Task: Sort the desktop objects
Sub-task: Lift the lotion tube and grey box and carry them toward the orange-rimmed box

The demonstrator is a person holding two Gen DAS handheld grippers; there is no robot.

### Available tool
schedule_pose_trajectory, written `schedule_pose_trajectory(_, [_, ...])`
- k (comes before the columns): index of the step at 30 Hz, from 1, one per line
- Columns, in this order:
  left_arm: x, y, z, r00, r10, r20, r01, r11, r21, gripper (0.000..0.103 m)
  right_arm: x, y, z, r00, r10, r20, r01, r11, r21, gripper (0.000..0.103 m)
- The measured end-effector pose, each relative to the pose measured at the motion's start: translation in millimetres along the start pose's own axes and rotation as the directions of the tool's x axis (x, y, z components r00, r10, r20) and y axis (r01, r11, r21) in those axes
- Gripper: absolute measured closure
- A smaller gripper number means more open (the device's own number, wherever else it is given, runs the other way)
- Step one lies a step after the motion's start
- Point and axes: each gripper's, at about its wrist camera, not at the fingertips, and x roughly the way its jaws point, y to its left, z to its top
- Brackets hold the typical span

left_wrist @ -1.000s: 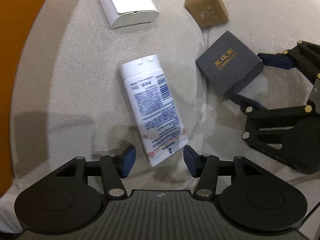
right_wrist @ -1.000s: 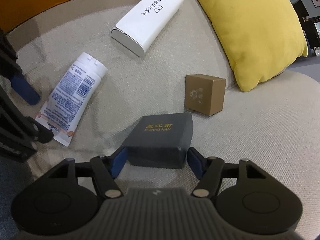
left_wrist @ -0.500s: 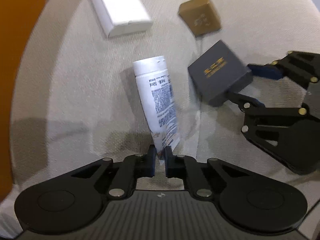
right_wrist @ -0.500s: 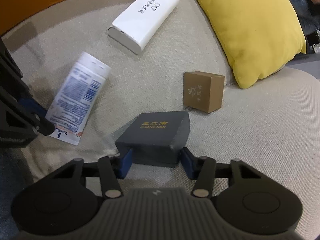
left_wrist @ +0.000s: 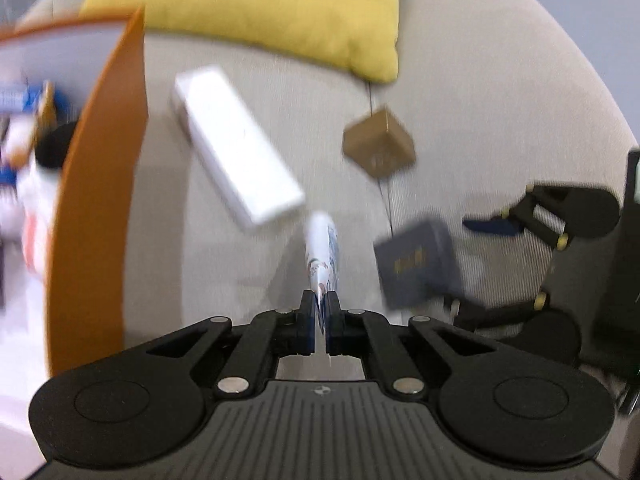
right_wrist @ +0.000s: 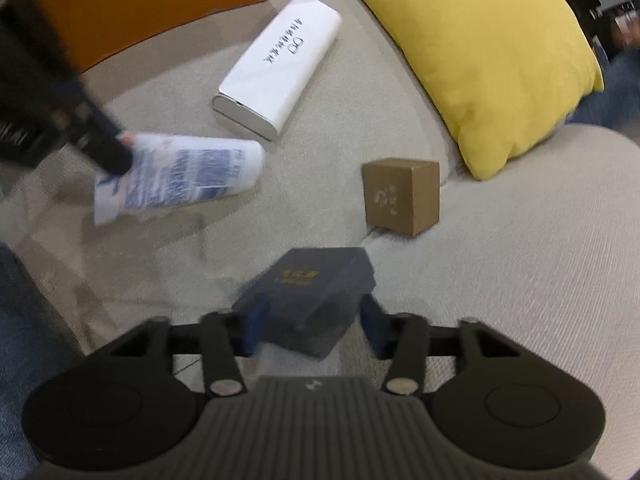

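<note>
Beige woven sofa seat (right_wrist: pixel 520 260), yellow cushion (right_wrist: pixel 480 52) at the back

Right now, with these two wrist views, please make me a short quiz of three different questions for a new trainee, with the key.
1. True or false: the left gripper is shut on the white tube.
2. Which thing lies between the right gripper's fingers: A the brown cube box, B the dark grey box, C the long white case?
3. Fill in: the cushion behind the brown cube box is ____.

Key: 1 true; 2 B, with the jaws opening; 3 yellow.
</note>
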Motion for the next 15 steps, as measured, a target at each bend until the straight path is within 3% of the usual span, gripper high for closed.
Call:
schedule_pose_trajectory(6, [9.9, -14.7, 30.1, 0.998, 0.016, 0.060, -0.019, 0.999, 0.036, 0.099, 9.9, -1.9, 3.8, 0.997, 0.061, -0.048, -0.058, 0.996, 0.063, 0.035])
schedule_pose_trajectory(15, [13.2, -26.6, 27.6, 0.993, 0.019, 0.118, -0.030, 0.995, 0.093, 0.097, 32.6, 3.4, 3.4, 0.994, 0.057, -0.097, -0.056, 0.998, 0.017, 0.029])
